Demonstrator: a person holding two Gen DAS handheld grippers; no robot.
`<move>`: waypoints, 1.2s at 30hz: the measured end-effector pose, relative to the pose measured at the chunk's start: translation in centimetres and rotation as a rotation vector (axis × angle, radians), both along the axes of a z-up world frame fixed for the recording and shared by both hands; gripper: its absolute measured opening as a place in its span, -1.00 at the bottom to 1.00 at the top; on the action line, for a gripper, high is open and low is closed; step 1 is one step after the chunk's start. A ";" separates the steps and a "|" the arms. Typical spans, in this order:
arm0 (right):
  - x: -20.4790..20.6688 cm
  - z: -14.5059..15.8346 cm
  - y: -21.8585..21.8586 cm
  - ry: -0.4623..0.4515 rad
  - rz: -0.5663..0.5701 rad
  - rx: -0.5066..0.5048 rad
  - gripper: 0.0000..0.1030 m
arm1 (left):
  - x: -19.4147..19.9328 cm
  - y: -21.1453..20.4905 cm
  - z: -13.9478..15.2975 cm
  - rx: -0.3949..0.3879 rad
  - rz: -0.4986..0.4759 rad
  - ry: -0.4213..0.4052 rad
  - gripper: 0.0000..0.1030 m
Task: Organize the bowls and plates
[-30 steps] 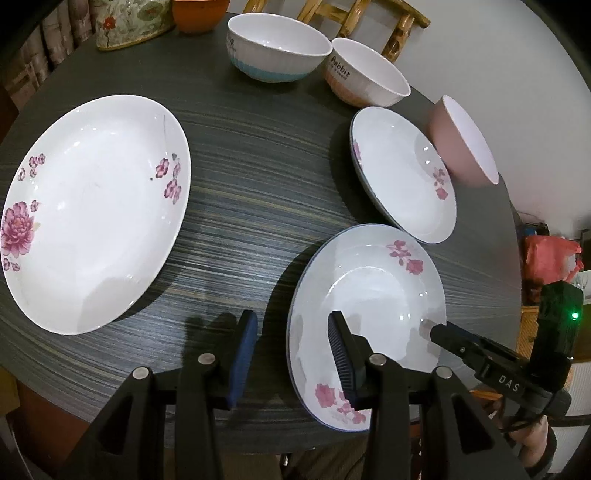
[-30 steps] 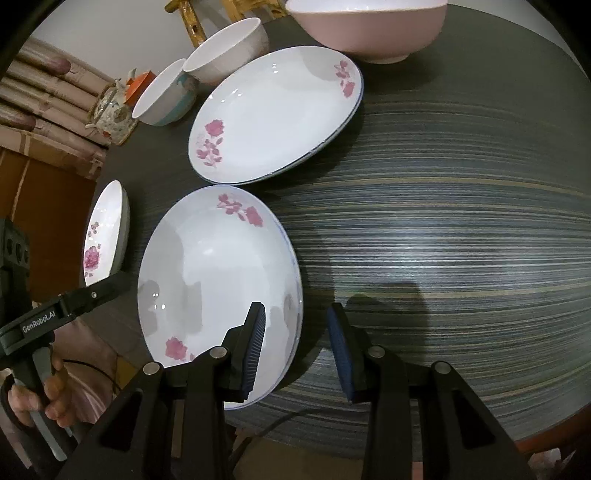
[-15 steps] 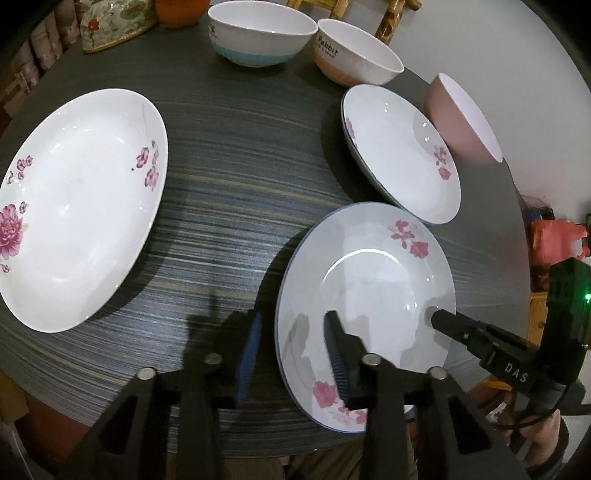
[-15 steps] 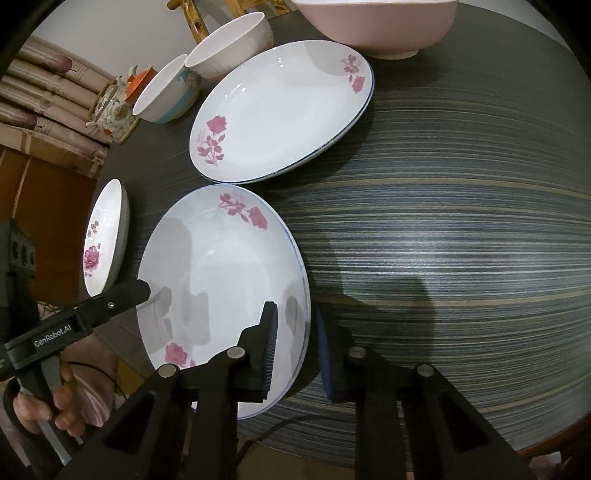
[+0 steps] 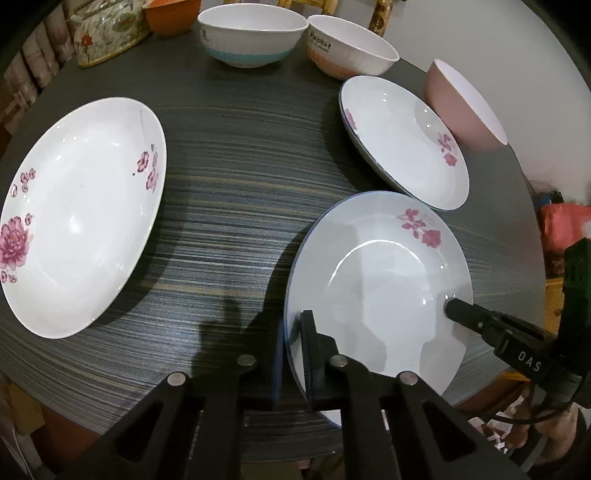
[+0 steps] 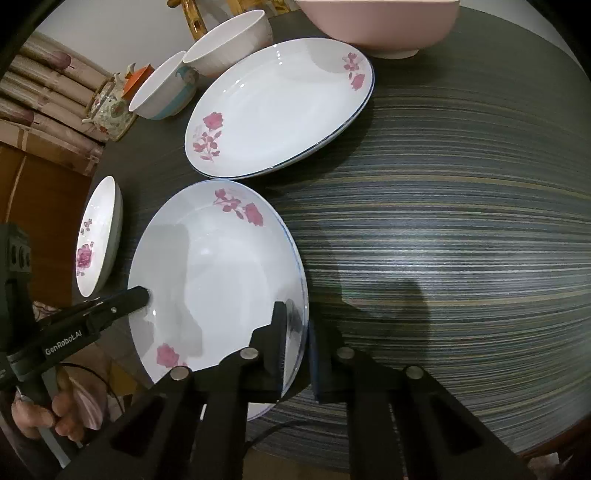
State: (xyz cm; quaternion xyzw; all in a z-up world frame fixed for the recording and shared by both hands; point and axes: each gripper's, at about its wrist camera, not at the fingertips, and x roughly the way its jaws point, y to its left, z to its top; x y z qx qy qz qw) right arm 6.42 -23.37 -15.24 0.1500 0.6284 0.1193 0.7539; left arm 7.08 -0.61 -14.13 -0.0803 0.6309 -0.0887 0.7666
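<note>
A white plate with pink roses [image 5: 380, 291] [image 6: 218, 280] lies at the near edge of the dark round table [image 5: 236, 177]. My left gripper [image 5: 293, 347] is shut on its left rim. My right gripper [image 6: 297, 336] is shut on its right rim; it shows in the left wrist view [image 5: 454, 308], and the left one in the right wrist view [image 6: 142, 295]. A second rose plate [image 5: 402, 140] [image 6: 277, 107] lies just beyond. A large oval plate [image 5: 77, 214] [image 6: 98, 236] lies at the left. A pink bowl [image 5: 465, 107] [image 6: 380, 26] stands behind the second plate.
Two white bowls, one with a blue base [image 5: 251, 37] [image 6: 162, 92] and one with a pink base [image 5: 351, 51] [image 6: 229, 44], stand at the back. A floral tin [image 5: 107, 33] and an orange bowl [image 5: 170, 14] stand at the far left. Wooden chair backs rise behind the table.
Both grippers have moved in and closed onto opposite rims of the near rose plate. A second ago both stood open around its edges.
</note>
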 end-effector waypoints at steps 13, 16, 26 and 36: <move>-0.3 0.5 0.5 -0.002 -0.018 -0.018 -0.78 | 0.3 0.6 1.1 0.006 0.009 -0.033 -0.84; 0.0 0.9 0.6 -0.006 -0.016 -0.014 -0.78 | 0.3 1.4 1.7 0.005 0.017 -0.042 -0.84; 1.0 3.3 2.6 -0.036 0.016 -0.011 -0.78 | 0.7 3.9 4.2 0.017 0.049 -0.091 -0.84; 3.0 5.6 7.1 -0.070 0.060 -0.004 -0.78 | 1.3 9.7 6.3 0.040 0.130 -0.130 -0.83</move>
